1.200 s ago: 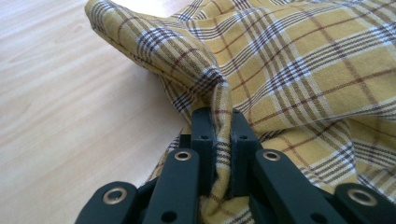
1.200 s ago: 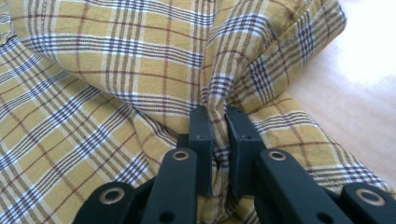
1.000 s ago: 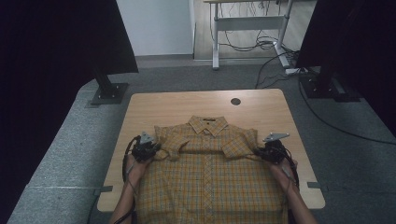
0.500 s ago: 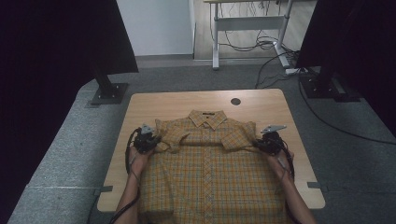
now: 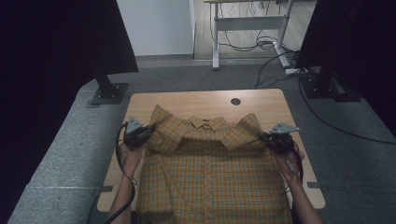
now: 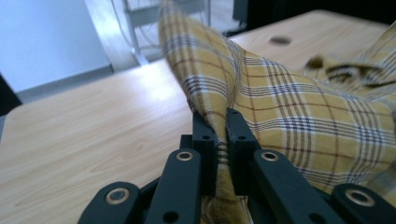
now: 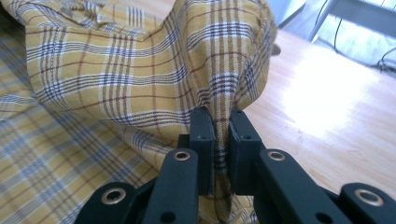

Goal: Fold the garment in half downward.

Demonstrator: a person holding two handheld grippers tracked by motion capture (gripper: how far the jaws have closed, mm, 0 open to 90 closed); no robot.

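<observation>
The left gripper and the right gripper each have fingers clenched on the yellow plaid shirt over the desk.

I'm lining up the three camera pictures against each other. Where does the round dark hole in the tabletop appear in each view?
High view: the hole sits near the table's far edge, just beyond the shirt collar.
Left gripper view: the hole is upper right, on bare wood past the lifted plaid fabric.
Right gripper view: I cannot make it out; raised fabric covers that area.
Shared landmark: the plaid shirt, pinched at each shoulder.
</observation>
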